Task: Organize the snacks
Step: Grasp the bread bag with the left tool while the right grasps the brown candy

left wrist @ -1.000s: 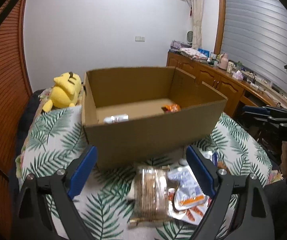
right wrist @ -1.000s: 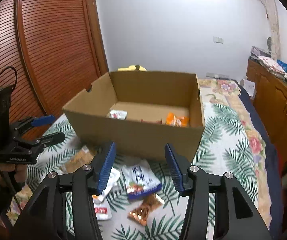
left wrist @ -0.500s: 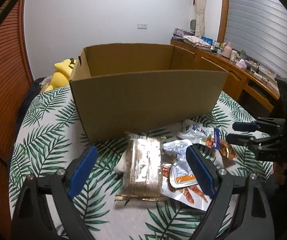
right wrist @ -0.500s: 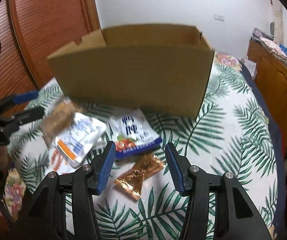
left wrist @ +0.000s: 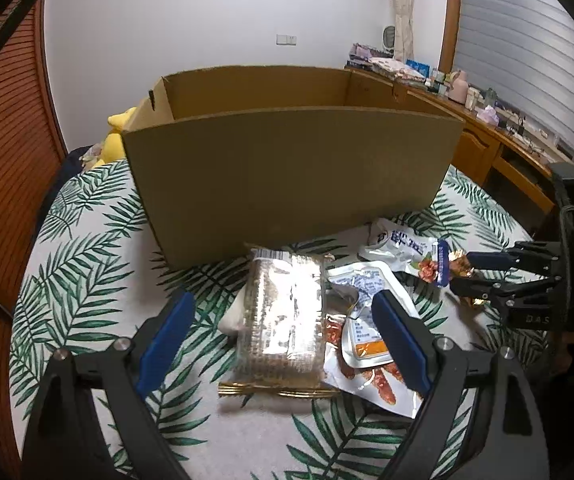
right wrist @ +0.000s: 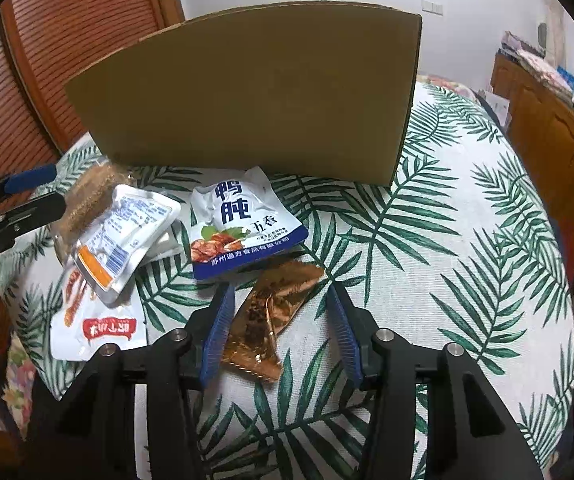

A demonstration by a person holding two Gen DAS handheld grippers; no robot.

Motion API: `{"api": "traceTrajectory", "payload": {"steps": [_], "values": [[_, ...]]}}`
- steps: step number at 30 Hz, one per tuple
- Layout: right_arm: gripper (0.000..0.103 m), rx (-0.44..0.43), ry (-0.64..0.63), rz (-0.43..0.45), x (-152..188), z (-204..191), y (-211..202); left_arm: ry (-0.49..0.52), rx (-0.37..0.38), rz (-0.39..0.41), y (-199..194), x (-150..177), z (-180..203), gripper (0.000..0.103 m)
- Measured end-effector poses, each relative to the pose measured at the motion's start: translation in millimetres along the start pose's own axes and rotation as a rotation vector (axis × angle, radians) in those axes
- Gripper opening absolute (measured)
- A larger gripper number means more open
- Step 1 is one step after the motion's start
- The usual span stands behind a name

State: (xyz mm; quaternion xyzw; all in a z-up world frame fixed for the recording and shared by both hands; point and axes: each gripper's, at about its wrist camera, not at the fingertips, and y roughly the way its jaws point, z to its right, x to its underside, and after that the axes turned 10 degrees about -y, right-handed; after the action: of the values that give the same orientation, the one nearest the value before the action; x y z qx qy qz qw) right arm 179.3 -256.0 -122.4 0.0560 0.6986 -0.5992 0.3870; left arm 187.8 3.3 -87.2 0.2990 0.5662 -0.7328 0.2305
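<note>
Just in front of the open brown cardboard box [right wrist: 247, 92], on the palm-leaf print bedcover [right wrist: 467, 280], lies the crinkled copper-gold foil snack packet [right wrist: 271, 316]. Right gripper [right wrist: 279, 332] straddles it, jaws closing, pads not yet pressing the foil. Beside it, nearer the box: blue-and-white printed pouch [right wrist: 239, 224], then white pouches with orange labels [right wrist: 115, 236] and a clear-wrapped brown biscuit block [left wrist: 283, 320]. Left gripper [left wrist: 283, 348] hangs wide open over that block, holding nothing. Judged step: pick-up of the foil packet. Next move likely calls for a firm pinch, a lift clear of the box's front wall, then release inside.
</note>
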Motion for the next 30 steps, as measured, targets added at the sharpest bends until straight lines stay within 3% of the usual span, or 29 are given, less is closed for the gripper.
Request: {"api": "traceTrajectory", "payload": {"steps": [3, 7, 12, 14, 19, 23, 30], "values": [[0.030, 0.022, -0.016, 0.001, 2, -1, -1, 0.002, -0.009, -0.011, 6, 1, 0, 0.090], [0.026, 0.027, -0.019, 0.011, 8, 3, -3, -0.019, -0.011, -0.021, 13, 0, -4, 0.088], [0.025, 0.031, -0.025, 0.023, 11, 6, -4, -0.023, -0.024, -0.035, 21, -1, -6, 0.077], [0.025, 0.031, -0.028, 0.027, 11, 6, -4, -0.028, -0.026, -0.046, 24, -2, -7, 0.064], [0.025, 0.032, -0.036, 0.036, 14, 5, -6, -0.032, -0.027, -0.065, 30, -1, -7, 0.060], [0.025, 0.027, -0.039, 0.052, 18, 5, -6, -0.053, -0.041, -0.054, 30, -3, -9, 0.049], [0.025, 0.037, -0.047, 0.055, 21, 1, -10, -0.060, -0.044, -0.063, 28, -1, -12, 0.048]]}}
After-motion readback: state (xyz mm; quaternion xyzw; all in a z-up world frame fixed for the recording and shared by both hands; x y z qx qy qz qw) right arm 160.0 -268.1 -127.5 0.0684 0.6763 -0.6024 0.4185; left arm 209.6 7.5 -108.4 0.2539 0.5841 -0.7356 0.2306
